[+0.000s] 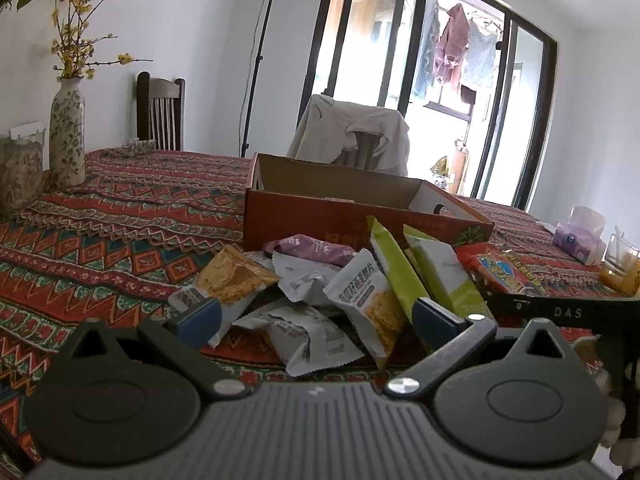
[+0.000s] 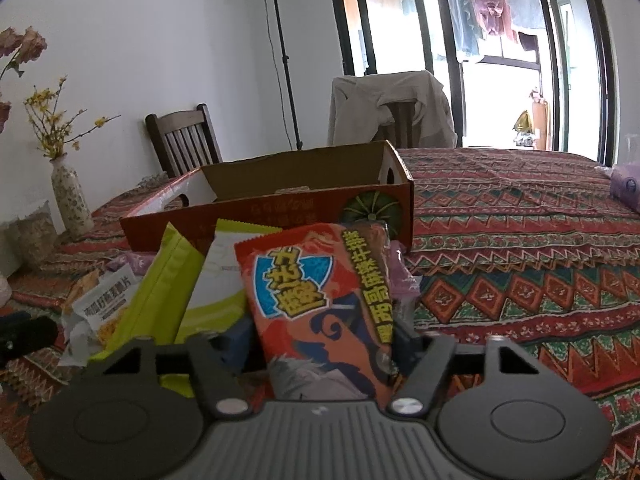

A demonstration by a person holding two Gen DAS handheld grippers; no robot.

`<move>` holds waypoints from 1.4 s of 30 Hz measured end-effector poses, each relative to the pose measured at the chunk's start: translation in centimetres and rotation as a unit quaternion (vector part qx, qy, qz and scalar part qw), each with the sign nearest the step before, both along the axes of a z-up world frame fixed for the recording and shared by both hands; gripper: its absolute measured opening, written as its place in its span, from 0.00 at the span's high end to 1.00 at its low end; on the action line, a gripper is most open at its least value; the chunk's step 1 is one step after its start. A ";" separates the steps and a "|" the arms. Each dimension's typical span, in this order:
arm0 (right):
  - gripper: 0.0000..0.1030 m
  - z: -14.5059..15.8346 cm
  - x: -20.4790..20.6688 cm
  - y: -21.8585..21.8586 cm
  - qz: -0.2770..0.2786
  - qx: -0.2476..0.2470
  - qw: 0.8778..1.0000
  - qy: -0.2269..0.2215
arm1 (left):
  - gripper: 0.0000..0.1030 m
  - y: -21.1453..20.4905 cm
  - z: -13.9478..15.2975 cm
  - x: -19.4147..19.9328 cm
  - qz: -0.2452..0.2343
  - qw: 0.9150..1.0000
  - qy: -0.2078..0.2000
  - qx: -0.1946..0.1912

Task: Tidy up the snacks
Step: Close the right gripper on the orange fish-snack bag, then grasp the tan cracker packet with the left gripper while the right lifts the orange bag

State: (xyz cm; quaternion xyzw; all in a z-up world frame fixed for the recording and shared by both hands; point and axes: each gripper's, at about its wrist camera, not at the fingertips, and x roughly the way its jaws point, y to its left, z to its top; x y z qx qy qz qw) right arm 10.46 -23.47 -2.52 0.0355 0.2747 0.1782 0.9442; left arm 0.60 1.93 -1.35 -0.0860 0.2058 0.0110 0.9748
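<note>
The right gripper (image 2: 320, 344) is closing around the red snack packet (image 2: 320, 312), whose long axis is pointing toward 12 o'clock at the cardboard box (image 2: 272, 210). The left gripper (image 1: 316, 316) is hovering wide open over the snack pile (image 1: 304, 296).

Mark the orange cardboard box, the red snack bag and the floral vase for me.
orange cardboard box (image 2: 280, 210), right wrist view, front wall.
red snack bag (image 2: 320, 312), right wrist view, printed front.
floral vase (image 1: 67, 136), left wrist view, body.
</note>
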 end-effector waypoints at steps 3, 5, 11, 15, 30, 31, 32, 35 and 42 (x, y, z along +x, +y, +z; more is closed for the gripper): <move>0.47 0.0 -0.4 -0.2 -0.003 0.001 1.000 -0.007 | 0.00 0.1 -0.1 0.1 0.000 1.000 0.002 -0.002; 0.49 0.1 -0.8 -0.3 -0.007 -0.002 1.000 -0.015 | 0.00 0.1 0.0 0.0 0.001 1.000 0.001 -0.001; 0.51 0.7 -1.7 -0.7 -0.018 -0.002 0.999 -0.038 | 0.00 0.6 0.3 0.0 0.013 1.000 0.000 -0.001; 0.51 1.2 -2.3 -1.3 -0.026 0.004 0.998 -0.053 | 0.00 1.7 0.5 0.2 0.030 1.000 0.003 0.001; 0.51 1.3 -2.1 -2.9 -0.053 0.018 0.997 -0.058 | 0.00 6.0 -0.4 5.0 0.064 0.994 0.075 0.052; 0.51 1.3 -2.1 -2.9 -0.053 0.017 0.997 -0.058 | 0.00 5.9 -0.6 5.6 0.061 0.993 0.082 0.058; 0.51 1.3 -2.1 -2.8 -0.054 0.017 0.997 -0.058 | 0.00 5.8 -0.8 6.1 0.055 0.992 0.091 0.064; 0.51 1.3 -2.1 -3.0 -0.057 0.017 0.997 -0.058 | 0.03 5.7 -1.5 7.1 0.043 0.992 0.103 0.066; 0.51 1.1 -1.9 -2.8 -0.055 0.017 0.997 -0.054 | 0.48 5.7 -1.7 7.9 0.017 0.992 0.109 0.061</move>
